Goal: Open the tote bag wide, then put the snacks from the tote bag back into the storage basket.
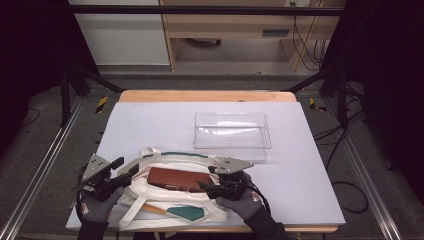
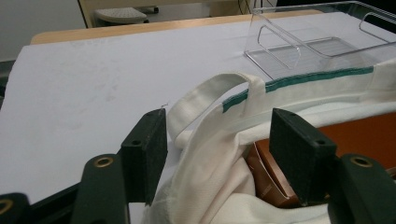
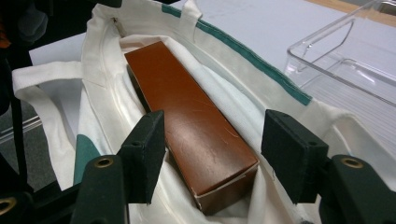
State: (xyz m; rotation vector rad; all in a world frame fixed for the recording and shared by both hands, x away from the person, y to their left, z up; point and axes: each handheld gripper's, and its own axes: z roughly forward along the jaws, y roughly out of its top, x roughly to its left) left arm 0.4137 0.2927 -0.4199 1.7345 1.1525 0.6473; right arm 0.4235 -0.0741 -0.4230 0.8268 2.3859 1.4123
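I read this as the unpacking step, judging by the brown box (image 1: 179, 179) lying inside the mouth of the cream tote bag (image 1: 165, 210) at the near edge of the tabletop (image 1: 150, 125), with the clear tray (image 1: 232, 131) standing empty well beyond it; my left tongs (image 1: 127, 172) stand open astride the bag's rim and handle, pressing nothing; my right tongs (image 1: 205, 184) stand open too, jaws either side of the box's near end without touching it; next, as I judge it, the right tongs must close across the box's narrow width and draw it out along the bag's opening; the box lies flat, long axis running left to right across the tabletop in the high view, one end toward each hand.
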